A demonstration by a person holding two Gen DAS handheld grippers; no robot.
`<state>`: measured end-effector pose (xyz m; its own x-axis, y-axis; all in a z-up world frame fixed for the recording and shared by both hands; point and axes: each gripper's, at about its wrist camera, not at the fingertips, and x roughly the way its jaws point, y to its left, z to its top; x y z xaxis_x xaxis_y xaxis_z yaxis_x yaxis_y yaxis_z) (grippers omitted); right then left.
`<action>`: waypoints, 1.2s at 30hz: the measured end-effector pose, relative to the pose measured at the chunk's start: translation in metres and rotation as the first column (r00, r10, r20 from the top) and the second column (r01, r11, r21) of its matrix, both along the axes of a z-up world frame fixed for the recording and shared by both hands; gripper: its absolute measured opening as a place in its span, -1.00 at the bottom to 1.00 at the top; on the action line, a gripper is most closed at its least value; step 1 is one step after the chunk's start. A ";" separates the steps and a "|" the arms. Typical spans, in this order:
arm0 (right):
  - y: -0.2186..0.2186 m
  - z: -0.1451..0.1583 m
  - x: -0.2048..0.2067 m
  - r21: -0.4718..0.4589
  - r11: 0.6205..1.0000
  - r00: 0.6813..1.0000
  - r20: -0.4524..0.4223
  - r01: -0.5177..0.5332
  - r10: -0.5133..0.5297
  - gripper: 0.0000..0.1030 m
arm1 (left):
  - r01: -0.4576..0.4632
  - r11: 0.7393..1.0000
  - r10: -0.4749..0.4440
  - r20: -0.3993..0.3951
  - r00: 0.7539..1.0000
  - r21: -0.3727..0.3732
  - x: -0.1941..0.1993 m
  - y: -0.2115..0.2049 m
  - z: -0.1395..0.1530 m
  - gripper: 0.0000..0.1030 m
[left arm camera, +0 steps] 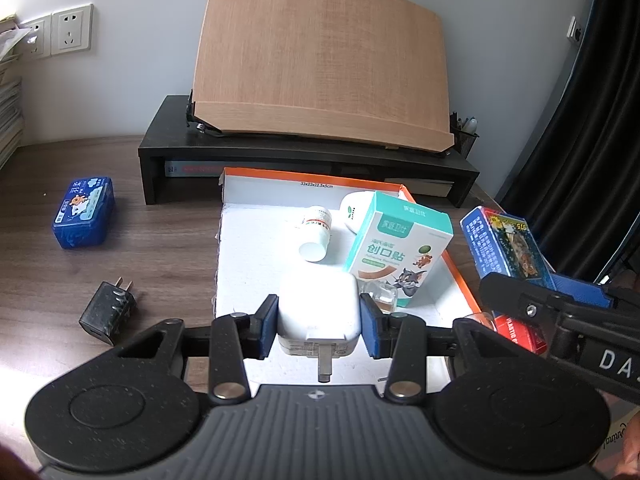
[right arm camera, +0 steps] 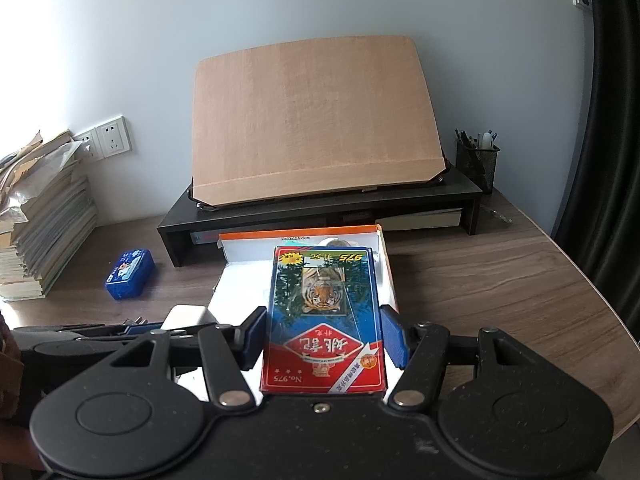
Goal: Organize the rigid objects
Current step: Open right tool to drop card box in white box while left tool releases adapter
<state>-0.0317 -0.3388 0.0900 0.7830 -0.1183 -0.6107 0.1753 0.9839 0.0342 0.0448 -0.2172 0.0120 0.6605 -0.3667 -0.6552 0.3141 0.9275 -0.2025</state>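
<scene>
Wood-grain bench (left arm camera: 120, 280) is seen set against a pale wall, with a black riser (left arm camera: 168, 148) carrying a tilted wooden board (left arm camera: 320, 60). An orange-edged tray (left arm camera: 256, 248) lies in front of the riser; inside it a white pill bottle (left arm camera: 316, 232) lies on its side beside an upright teal plaster box (left arm camera: 400, 248). The left claw (left arm camera: 319, 320) is clenched on a white charger (left arm camera: 318, 312), held over the tray's near edge. The right claw (right arm camera: 324, 336) is clamped on a card pack (right arm camera: 324, 320), held above the tray's right side. A blue case (left arm camera: 84, 212) and a black plug adapter (left arm camera: 108, 312) are left on the bench, well apart from the tray.
</scene>
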 end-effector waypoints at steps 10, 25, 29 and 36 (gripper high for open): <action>0.000 -0.004 0.009 0.001 1.000 1.000 -0.018 0.003 -0.003 0.38 | 0.004 1.000 -0.004 -0.006 1.000 0.002 0.005 -0.001 -0.003 -0.17; -0.008 -0.005 0.010 -0.031 0.998 0.999 0.021 0.046 -0.045 0.50 | 0.022 1.000 -0.022 -0.023 0.999 0.002 0.013 -0.006 -0.009 -0.17; -0.012 0.000 0.004 -0.023 0.998 0.997 0.041 0.063 -0.062 0.50 | 0.039 0.999 -0.039 -0.030 0.999 0.001 0.014 -0.010 -0.011 -0.17; -0.009 0.008 -0.006 -0.044 0.997 0.996 0.073 0.063 -0.060 0.50 | 0.079 0.996 -0.080 -0.038 0.996 -0.034 0.018 -0.013 -0.014 0.33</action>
